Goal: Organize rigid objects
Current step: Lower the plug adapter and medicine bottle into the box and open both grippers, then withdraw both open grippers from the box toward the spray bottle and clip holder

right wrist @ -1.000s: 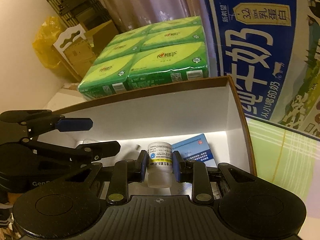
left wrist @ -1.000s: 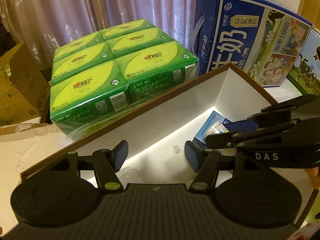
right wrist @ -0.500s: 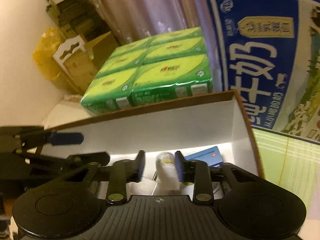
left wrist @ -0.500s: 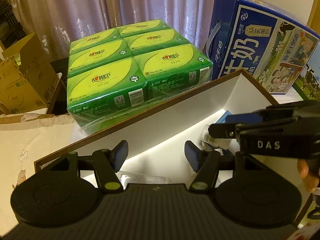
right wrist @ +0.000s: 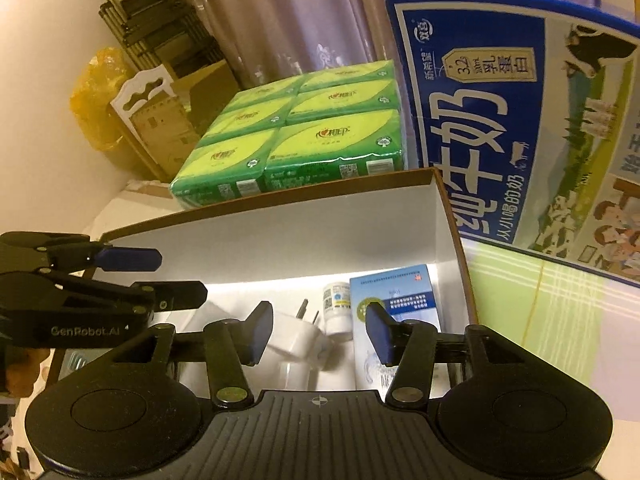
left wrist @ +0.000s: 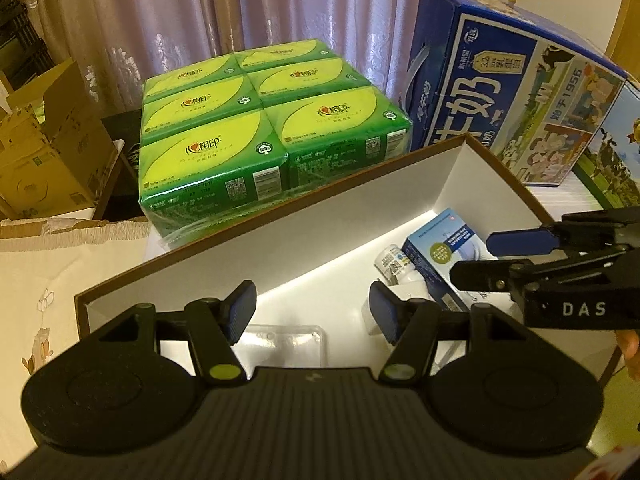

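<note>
A: What sits ahead of the right tool?

B: An open box with white walls. Its jaws have just been opening and now stand spread, with nothing pinched between them. Just beyond the fingertips a small white bottle stands upright on the box floor, apart from both pads. A blue carton lies just right of the bottle, and a white plug lies nearer the tool.

A: And the left tool?

B: Spread as well, holding nothing, over the near part of the same box. A clear plastic case lies under it. Beyond the box: green tissue packs and, to their right, a blue milk crate.
</note>
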`<state>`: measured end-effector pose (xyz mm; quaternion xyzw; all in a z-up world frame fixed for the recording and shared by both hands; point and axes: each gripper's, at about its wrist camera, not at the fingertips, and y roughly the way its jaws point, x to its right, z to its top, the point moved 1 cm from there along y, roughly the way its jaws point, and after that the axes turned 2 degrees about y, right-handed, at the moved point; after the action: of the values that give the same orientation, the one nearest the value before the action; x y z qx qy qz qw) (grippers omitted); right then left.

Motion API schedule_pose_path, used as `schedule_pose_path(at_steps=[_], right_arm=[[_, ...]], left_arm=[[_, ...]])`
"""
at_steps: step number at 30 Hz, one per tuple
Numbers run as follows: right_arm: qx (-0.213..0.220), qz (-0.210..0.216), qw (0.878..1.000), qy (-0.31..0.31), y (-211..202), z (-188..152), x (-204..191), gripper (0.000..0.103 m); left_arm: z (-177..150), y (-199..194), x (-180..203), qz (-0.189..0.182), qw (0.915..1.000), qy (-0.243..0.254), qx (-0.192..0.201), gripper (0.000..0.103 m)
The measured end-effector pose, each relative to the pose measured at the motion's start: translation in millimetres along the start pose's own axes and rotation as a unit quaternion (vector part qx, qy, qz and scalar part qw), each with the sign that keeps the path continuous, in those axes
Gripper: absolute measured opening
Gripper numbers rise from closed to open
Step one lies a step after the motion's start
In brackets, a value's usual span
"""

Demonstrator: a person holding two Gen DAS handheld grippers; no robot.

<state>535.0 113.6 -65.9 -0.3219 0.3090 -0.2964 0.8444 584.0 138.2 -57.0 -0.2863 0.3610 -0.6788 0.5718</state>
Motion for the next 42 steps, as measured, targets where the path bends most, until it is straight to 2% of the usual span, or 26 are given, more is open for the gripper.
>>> schedule_pose_path(at_steps=[8, 23, 34, 42], right_arm=[[0.017, 0.014, 1.0, -0.002, -34.0, -12.5, -11.3, 0.053], [0.054, 0.004, 0.999, 0.0, -110.6, -53.0, -31.1, 0.06], [0.059, -0.003, 0.998, 0.002, -162.1, -109.4, -42.3, 0.061], [0.055, -0.007, 0.998, 0.016, -191.7, -146.5, -42.8, 0.062]], left_arm=[[-8.1, -28.3, 10.3, 0.001, 1.0, -0.004, 0.006, 0.059], [-42.5, -108.8, 40.0, 0.003, 0.9993, -0.023, 0.029, 0.059], [-89.4, -168.2, 67.1, -0.009, 0.9978, -0.037, 0.055, 0.059], [-130.3, -190.1, 91.3, -0.027, 0.9973, -0.048, 0.048, 0.059]])
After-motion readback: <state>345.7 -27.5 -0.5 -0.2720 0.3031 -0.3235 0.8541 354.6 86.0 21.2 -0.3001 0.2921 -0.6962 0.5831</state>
